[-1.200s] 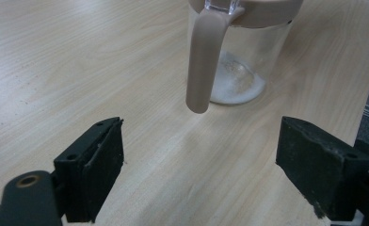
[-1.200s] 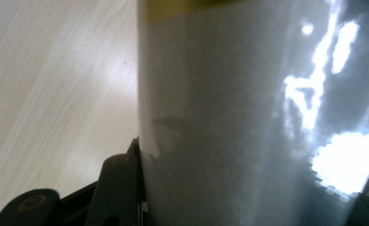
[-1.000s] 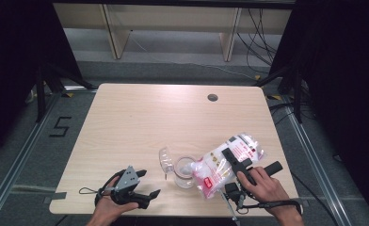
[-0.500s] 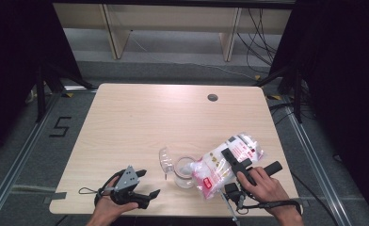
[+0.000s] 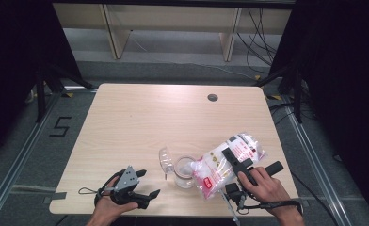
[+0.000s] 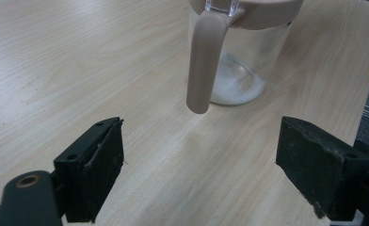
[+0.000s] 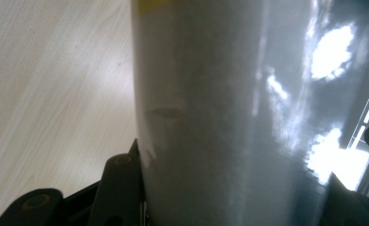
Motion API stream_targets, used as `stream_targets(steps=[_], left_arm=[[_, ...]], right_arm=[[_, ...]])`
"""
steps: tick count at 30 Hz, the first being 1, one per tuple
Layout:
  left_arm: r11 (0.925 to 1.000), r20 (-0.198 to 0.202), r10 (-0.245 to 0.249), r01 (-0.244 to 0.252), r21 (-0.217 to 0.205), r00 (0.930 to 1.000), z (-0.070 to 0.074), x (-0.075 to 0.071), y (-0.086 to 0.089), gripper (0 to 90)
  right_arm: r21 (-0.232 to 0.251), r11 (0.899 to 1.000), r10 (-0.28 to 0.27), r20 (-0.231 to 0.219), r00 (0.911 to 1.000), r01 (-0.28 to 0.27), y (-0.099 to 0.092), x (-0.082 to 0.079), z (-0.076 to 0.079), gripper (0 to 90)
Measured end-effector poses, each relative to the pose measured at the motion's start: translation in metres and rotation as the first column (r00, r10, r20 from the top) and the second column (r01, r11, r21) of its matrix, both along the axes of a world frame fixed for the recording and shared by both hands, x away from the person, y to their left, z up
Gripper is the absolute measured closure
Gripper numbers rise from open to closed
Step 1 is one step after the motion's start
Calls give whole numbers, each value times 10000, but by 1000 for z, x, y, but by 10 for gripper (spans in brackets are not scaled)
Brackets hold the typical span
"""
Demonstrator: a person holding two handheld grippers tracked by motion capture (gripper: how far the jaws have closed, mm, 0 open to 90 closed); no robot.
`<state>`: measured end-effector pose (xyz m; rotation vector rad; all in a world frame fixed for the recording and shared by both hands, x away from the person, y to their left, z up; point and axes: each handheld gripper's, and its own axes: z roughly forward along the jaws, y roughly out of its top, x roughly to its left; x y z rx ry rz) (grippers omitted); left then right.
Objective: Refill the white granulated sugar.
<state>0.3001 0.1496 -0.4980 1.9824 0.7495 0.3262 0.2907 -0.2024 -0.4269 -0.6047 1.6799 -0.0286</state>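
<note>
Change since earlier: nothing has shifted; both hands, the bag and the jar sit where they were.
Counter edges: the jar (image 5: 184, 172) and the bag (image 5: 225, 162) lie close to the near edge of the counter (image 5: 140, 117), toward its right side; the bag's far end comes near the right edge.
Open room: the whole far half and the left side of the counter are bare wood, apart from 1 dark round hole (image 5: 212, 97) near the far right corner.
Left claw (image 5: 145, 184): jaws wide apart with nothing between them, low at the near left, aimed at the jar and well short of it.
Right claw (image 5: 236, 162): clamped on the bag, holding it tilted with its low end at the jar's mouth.
Bag: clear plastic with red print, full of white grains.
Jar: clear glass, upright, thin white layer at the bottom, beige lid (image 6: 248, 9) flipped open with its strap (image 6: 204, 61) hanging down.
</note>
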Motion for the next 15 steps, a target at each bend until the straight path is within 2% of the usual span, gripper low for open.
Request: stream_targets(steps=[4, 7, 14, 15], left_arm=[[10000, 26, -37, 37, 11, 10000, 0, 0, 0, 152], [9999, 49, -69, 69, 81, 10000, 0, 0, 0, 152], [10000, 23, 5, -5, -7, 10000, 0, 0, 0, 152], [10000, 38, -31, 31, 59, 10000, 0, 0, 0, 152]], right_arm=[[-194, 9997, 172, 111, 9998, -170, 1, 1, 2, 566], [37, 9999, -100, 24, 9999, 100, -1, -1, 1, 567], [-31, 9999, -99, 83, 9999, 99, -1, -1, 2, 569], [-233, 9997, 111, 176, 9998, -107, 1, 0, 4, 569]])
